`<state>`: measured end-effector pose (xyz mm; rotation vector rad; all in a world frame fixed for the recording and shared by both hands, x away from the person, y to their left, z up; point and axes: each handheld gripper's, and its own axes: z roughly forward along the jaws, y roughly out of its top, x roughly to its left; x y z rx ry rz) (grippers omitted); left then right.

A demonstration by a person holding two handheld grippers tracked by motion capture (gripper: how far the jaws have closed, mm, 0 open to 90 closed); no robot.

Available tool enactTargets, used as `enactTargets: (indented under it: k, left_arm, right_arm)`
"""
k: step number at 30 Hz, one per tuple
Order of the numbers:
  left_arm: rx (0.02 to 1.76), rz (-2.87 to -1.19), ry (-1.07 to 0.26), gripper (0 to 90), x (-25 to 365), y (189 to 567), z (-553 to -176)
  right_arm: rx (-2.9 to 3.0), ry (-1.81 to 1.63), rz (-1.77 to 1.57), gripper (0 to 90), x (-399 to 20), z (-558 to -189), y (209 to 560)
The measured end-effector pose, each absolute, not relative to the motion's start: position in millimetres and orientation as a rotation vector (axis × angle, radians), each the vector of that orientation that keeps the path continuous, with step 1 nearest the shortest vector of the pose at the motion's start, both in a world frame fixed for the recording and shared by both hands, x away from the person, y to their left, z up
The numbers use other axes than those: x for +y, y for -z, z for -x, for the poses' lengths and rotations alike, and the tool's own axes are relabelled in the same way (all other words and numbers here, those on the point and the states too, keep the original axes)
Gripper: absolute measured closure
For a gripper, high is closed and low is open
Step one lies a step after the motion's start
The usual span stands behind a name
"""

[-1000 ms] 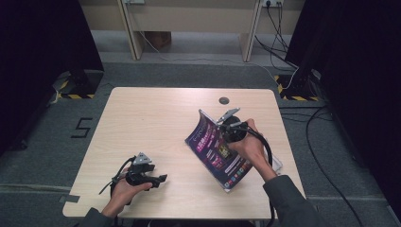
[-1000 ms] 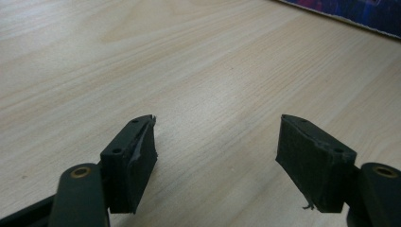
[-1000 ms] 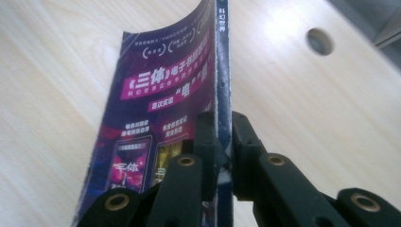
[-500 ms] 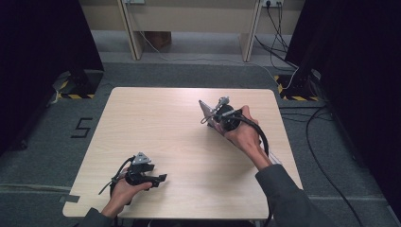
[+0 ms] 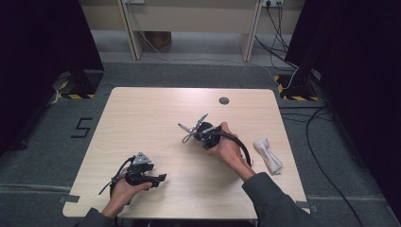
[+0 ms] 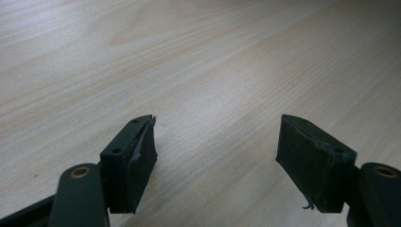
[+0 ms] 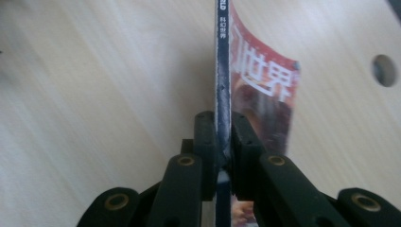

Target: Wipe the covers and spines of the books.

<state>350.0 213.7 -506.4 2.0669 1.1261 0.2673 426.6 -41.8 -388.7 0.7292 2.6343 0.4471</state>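
Right gripper view: right gripper (image 7: 222, 142) pinches a thin glossy magazine (image 7: 257, 80) by its spine above pale woodgrain table (image 7: 94, 94). Left gripper (image 6: 217, 156), near left, stands open, empty.

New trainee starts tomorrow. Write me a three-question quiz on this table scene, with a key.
1. True or false: the left gripper holds the magazine.
2. In the high view, what lies on the table to the right of the right gripper? A. a crumpled white cloth B. a cup C. a pen
3. Fill in: the right gripper's fingers clamp the magazine at its ____.

Key: 1 false, its fingers are apart and empty; 2 A; 3 spine.
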Motion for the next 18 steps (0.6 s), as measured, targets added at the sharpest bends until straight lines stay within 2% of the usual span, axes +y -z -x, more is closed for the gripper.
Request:
enactTargets:
  k: [10,15,16,18]
  left_arm:
    - [1.12,-2.085,-0.27,28.2,210,509,-350]
    - [1.111,-2.091,-0.266,28.3,206,510,-349]
    - [1.107,-2.091,-0.264,28.3,205,510,-349]
    - [1.096,-2.094,-0.261,28.2,205,510,-347]
  right_arm:
    - [2.735,-0.51,-0.778,78.9,-24,-418,432]
    - [2.761,-0.564,-0.817,71.1,-20,-415,444]
    - [2.798,-0.701,-0.885,66.4,-22,-414,449]
    - [2.809,-0.769,-0.913,65.8,-23,-413,450]
